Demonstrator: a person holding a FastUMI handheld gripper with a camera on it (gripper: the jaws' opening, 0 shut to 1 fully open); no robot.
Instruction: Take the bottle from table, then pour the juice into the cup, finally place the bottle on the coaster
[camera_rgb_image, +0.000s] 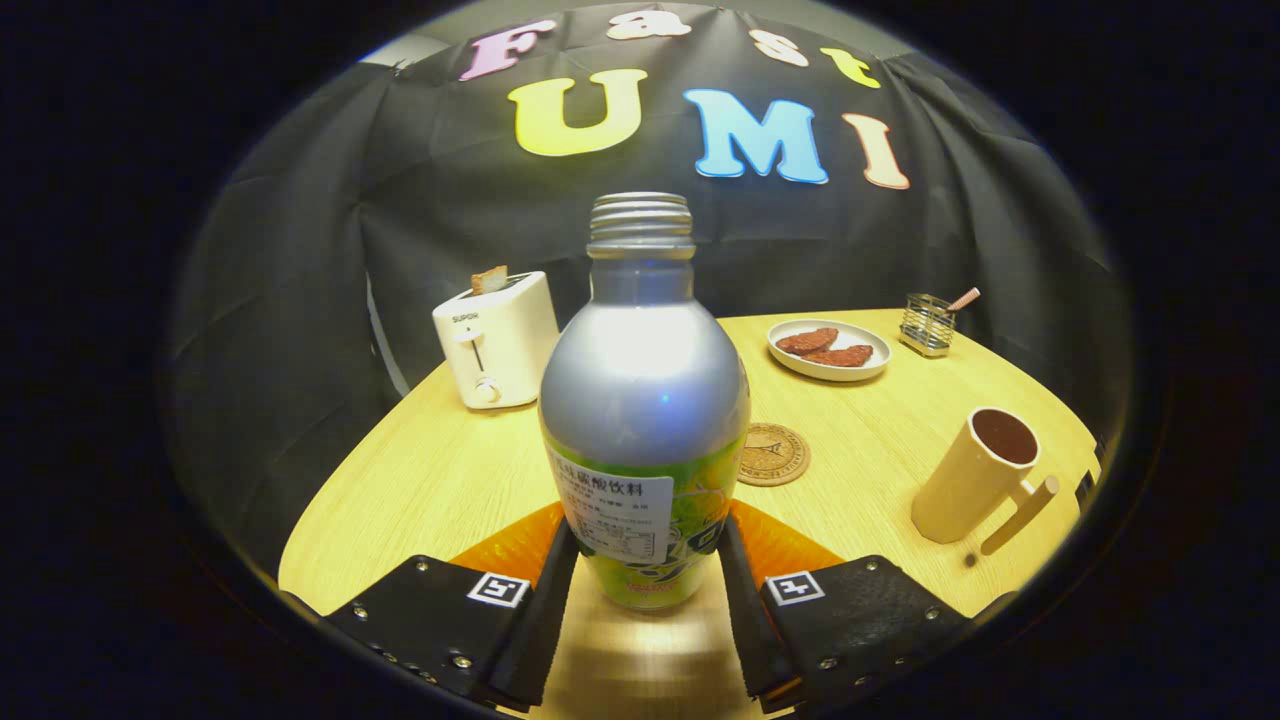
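Black cloth wall behind, and a round light-wood desk (420, 490) with everything spread around it. The bottle (645, 400) stands upright near the desk's front edge, right between the fingers of the tongs (648, 580), and both fingers look pressed against its lower label part, so I'd call it clamped. The cap is off, the threads on the neck are bare.

The cup (975, 475) sits toward the right edge, well apart from the bottle, and already looks dark inside, though I can't tell how full it is. The coaster (772, 454) is just behind the bottle to its right, nearer the middle. A toaster (497, 340) stands at the back left, a plate of snacks (828, 350) at the back, and a small wire holder (927, 323) toward the back right.

What worries me: the grip is low on a smooth, rounded bottle, so it's top-heavy. Swing it over too fast and it could twist in the fingers or slosh out the open neck. The cup's mouth is small, so a sloppy tilt would put juice on the desk. Its handle sticks out toward the front too, easy to bump.
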